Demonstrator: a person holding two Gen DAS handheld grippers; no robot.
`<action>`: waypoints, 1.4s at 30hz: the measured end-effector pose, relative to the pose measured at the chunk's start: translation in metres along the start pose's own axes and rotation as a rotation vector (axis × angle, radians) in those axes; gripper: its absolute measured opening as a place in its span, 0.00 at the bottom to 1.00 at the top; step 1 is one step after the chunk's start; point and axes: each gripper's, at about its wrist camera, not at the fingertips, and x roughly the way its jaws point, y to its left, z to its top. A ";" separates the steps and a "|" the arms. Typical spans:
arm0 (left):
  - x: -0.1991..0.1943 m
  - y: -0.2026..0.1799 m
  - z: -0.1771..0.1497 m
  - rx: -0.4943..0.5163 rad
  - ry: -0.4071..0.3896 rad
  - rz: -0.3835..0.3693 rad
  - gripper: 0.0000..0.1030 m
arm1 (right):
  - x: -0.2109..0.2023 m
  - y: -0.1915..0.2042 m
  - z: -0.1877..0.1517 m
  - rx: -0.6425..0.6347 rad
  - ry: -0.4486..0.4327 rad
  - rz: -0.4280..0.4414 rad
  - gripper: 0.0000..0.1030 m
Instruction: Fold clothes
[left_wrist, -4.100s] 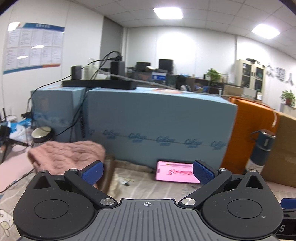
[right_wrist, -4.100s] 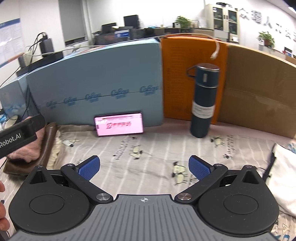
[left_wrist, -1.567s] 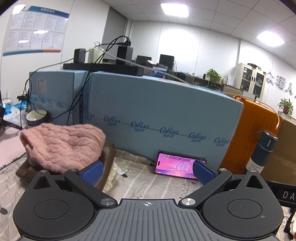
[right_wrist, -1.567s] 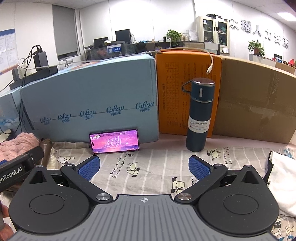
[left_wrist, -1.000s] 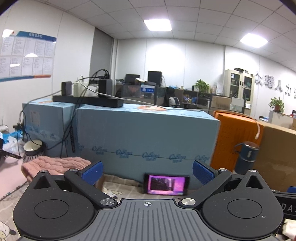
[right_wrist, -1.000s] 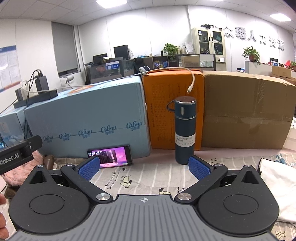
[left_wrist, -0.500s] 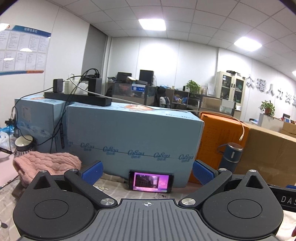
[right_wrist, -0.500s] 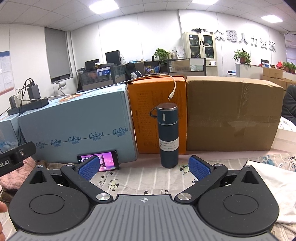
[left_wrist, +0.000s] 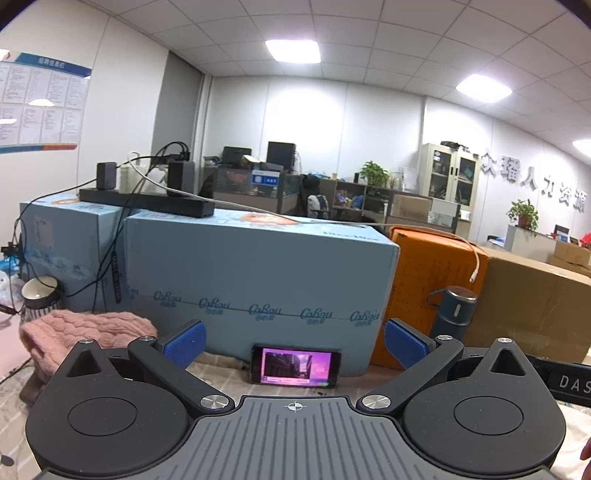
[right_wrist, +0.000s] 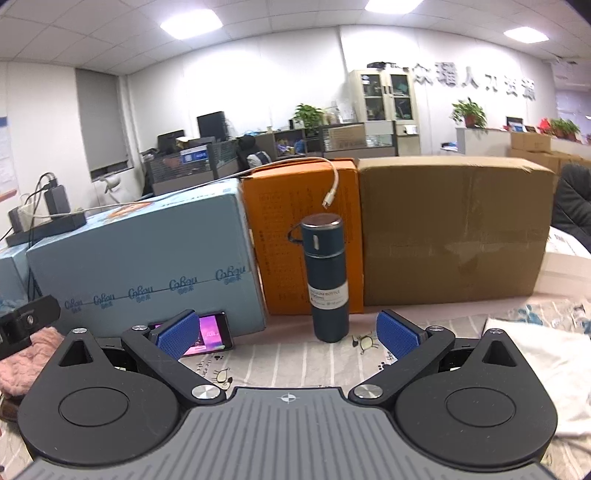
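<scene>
A pink knitted garment (left_wrist: 74, 332) lies in a heap at the left of the table, in front of the blue boxes; its edge also shows in the right wrist view (right_wrist: 26, 358). A white garment (right_wrist: 535, 365) lies spread at the right of the table. My left gripper (left_wrist: 294, 341) is open and empty, held above the table and facing the phone. My right gripper (right_wrist: 286, 334) is open and empty, facing the dark blue flask. Neither gripper touches any cloth.
A lit phone (left_wrist: 295, 364) leans against a large blue box (left_wrist: 258, 280). A dark blue flask (right_wrist: 327, 277) stands before an orange box (right_wrist: 303, 236) and a brown carton (right_wrist: 454, 229). A patterned sheet (right_wrist: 295, 354) covers the table. A mug (left_wrist: 40, 295) sits far left.
Both grippers have risen and tilted upward, so more wall and ceiling show. Both views have swung to the right. Both grippers stay open and empty.
</scene>
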 end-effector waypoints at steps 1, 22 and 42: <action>0.002 -0.001 0.000 0.000 0.005 -0.007 1.00 | 0.001 -0.002 -0.001 0.011 0.007 -0.006 1.00; 0.027 -0.057 -0.017 0.047 0.086 -0.183 1.00 | -0.006 -0.069 -0.018 0.043 0.028 -0.222 1.00; 0.100 -0.188 -0.077 -0.096 0.448 -0.595 1.00 | 0.019 -0.217 -0.087 -0.209 0.235 -0.470 0.97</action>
